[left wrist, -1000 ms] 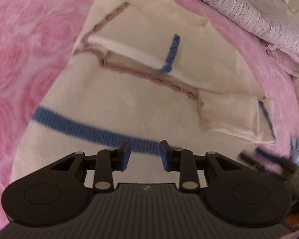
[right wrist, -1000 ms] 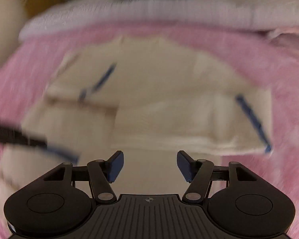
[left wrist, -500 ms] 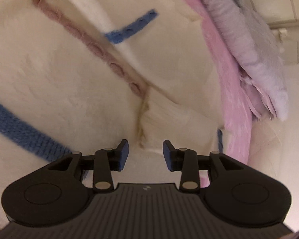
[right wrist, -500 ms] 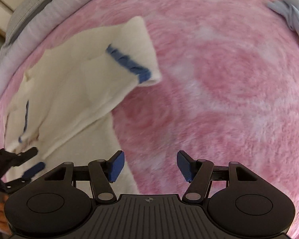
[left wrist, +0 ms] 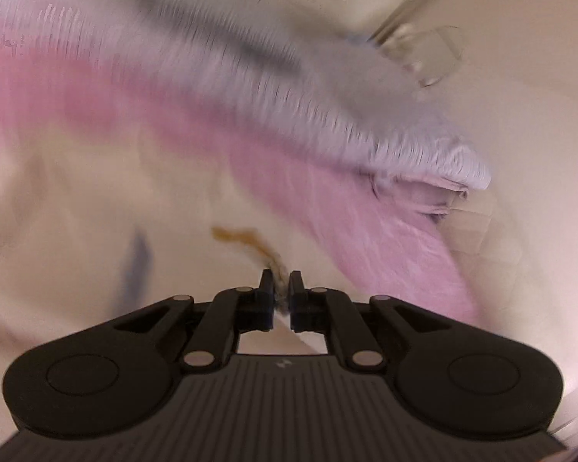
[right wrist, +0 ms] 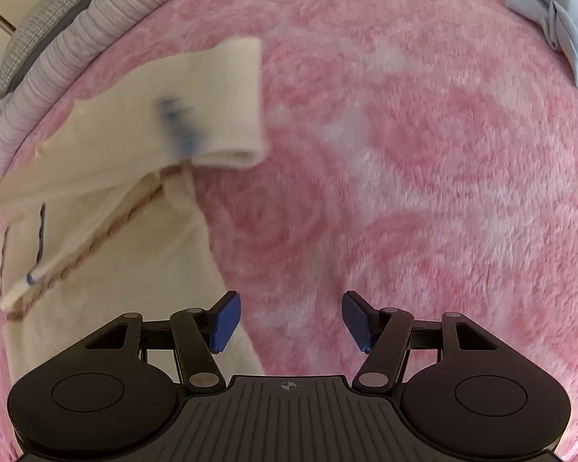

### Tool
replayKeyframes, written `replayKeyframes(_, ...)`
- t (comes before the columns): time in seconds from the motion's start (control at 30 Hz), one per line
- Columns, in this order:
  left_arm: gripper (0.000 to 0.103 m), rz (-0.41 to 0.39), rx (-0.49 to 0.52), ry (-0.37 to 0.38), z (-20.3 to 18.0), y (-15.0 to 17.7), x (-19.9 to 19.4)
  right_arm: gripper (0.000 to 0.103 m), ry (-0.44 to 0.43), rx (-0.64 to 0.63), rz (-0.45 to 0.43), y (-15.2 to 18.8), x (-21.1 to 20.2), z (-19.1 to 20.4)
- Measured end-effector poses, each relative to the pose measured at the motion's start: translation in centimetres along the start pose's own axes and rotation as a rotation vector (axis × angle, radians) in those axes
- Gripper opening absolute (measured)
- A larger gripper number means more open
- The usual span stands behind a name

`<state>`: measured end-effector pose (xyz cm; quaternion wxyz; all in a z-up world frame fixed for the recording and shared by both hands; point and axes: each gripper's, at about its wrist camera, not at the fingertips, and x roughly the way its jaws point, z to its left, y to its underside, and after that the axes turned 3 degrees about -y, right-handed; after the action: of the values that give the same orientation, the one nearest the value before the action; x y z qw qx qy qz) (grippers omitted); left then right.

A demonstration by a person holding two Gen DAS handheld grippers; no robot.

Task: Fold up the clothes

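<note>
Left wrist view: the left gripper (left wrist: 280, 285) is seen pressed together on a brown-trimmed edge of the cream sweater (left wrist: 77, 208), which spreads ahead and to the left of the fingers; much of this picture is blurred, so the exact seam cannot be named. Beyond the fingers the pink blanket (left wrist: 385, 238) and a striped pillow (left wrist: 327, 115) are visible. In the right wrist view the right gripper (right wrist: 291, 321) is held with its fingers wide apart and nothing between them, above the blanket; the sweater lies ahead and to its left, with one blue-banded sleeve (right wrist: 215, 107) lifted and doubled over the body. A light blue cloth (right wrist: 562, 19) lies far ahead to the right.

The knit is judged soft, light and limp: it will sag and drag from a single pinch, and the plush blanket may cling to it. A hold is best taken at firm edges, such as the trimmed seam or the cuff band, with the cloth supported at two points.
</note>
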<state>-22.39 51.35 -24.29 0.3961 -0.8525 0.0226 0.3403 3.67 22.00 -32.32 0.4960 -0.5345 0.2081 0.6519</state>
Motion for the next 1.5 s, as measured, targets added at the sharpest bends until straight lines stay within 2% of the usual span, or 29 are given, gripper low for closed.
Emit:
replayKeyframes(0.07, 0.004, -0.043, 0.075, -0.069, 1.9, -1.8, -1.9, 0.062, -0.002, 0.005, -0.009, -0.4, 0.1, 0.4)
replayKeyframes(0.1, 0.004, -0.039, 0.090, -0.103, 3.1, -2.2, -2.3, 0.062, -0.002, 0.004, -0.010, -0.5, 0.3, 0.7)
replayKeyframes(0.23, 0.004, 0.069, 0.107, -0.258, 8.4, -0.9, -1.7, 0.062, 0.009, -0.016, 0.005, -1.0, 1.5, 2.2)
replayKeyframes(0.3, 0.004, 0.111, 0.093, -0.289, 10.1, 0.4, -0.9, 0.062, 0.009, -0.031, 0.008, -1.2, 2.0, 3.0)
replayKeyframes(0.4, 0.004, 0.111, 0.107, -0.296, 11.3, 1.4, -0.7, 0.062, 0.026, -0.065, 0.005, -1.3, 2.5, 4.2)
replayKeyframes(0.53, 0.005, 0.153, 0.119, -0.320, 12.8, 2.4, -0.1, 0.062, 0.052, -0.105, -0.001, -0.8, 2.8, 5.1)
replayKeyframes(0.67, 0.015, 0.195, 0.130, -0.344, 14.4, 3.3, 0.4, 0.062, 0.097, -0.115, 0.022, 0.6, 3.1, 5.8)
replayKeyframes(0.73, 0.016, 0.182, 0.099, -0.374, 14.9, 3.0, -0.5, 0.062, 0.123, -0.137, 0.009, 1.5, 2.5, 6.2)
replayKeyframes(0.8, 0.012, 0.131, 0.068, -0.360, 15.0, 2.5, -1.7, 0.062, 0.152, -0.152, -0.009, 2.5, 1.9, 6.5)
replayKeyframes(0.9, 0.012, 0.058, 0.052, -0.302, 14.7, 2.0, -3.2, 0.062, 0.154, -0.136, -0.046, 4.2, 1.0, 6.6)
replayKeyframes(1.0, 0.015, 0.094, 0.185, -0.212, 13.5, 2.7, -1.5, 0.062, 0.137, -0.131, -0.089, 6.1, 0.8, 6.6)
replayKeyframes(1.03, 0.015, 0.118, 0.227, -0.207, 13.5, 3.3, -0.8, 0.062, 0.129, -0.139, -0.100, 6.8, 0.8, 6.6)
replayKeyframes(1.1, 0.014, 0.148, 0.235, -0.224, 14.6, 4.8, -0.5, 0.062, 0.125, -0.162, -0.110, 8.0, 1.0, 6.1)
replayKeyframes(1.17, 0.014, 0.156, 0.186, -0.247, 15.6, 6.1, -2.5, 0.062, 0.134, -0.165, -0.110, 9.0, 0.9, 4.8)
replayKeyframes(1.33, 0.012, 0.164, 0.029, -0.281, 17.7, 12.0, -10.3, 0.062, 0.032, -0.142, -0.142, 10.6, -0.9, 0.9)
replayKeyframes(1.5, 0.012, 0.074, -0.041, -0.244, 17.9, 17.4, -14.8, 0.062, -0.089, -0.256, -0.221, 12.2, -1.5, -0.9)
